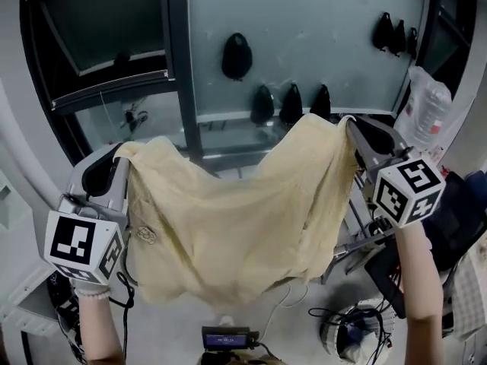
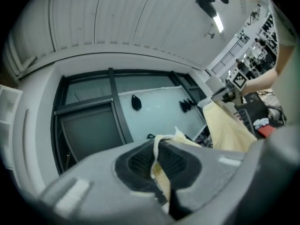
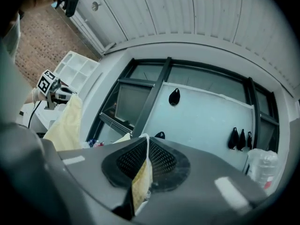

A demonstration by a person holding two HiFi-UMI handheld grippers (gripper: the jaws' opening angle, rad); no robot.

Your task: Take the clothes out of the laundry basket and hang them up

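Closest item: left marker cube [image 1: 80,245], black squares on white, sitting above my wrist. The right marker cube [image 1: 409,188] is the same and sits above my bare forearm, higher in the head view.

Item: left gripper [image 1: 124,154]. Grey body, black ribbed pads [image 2: 138,161]. Its jaws are together, clamped on one upper corner of the garment [image 1: 228,226]. In the left gripper view a thin fold of cloth runs between the pads and pokes out past the tips.

Item: right gripper [image 1: 351,125]. Same build. Its jaws are together, pinching the other upper corner. In the right gripper view the yellow edge is sandwiched between the mesh pads.

Item: garment. Pale yellow, soft, crinkled cloth. I hold it up in the air, spread between my two grippers. The top edge sags in a curve from one corner to the other, and the rest hangs in loose folds to an uneven hem. A small round mark [image 1: 146,236] shows near the left side.

Items below the hem: a small device [image 1: 226,339] with a blue lit screen, loose cables [image 1: 285,299], and a round wire basket [image 1: 354,333] at lower right whose dark contents I cannot identify.

Farthest items: dark window frame [image 1: 175,67], frosted pane [image 1: 319,29] carrying several dark shapes [image 1: 237,55], and a clear plastic bag [image 1: 426,109] at the right.
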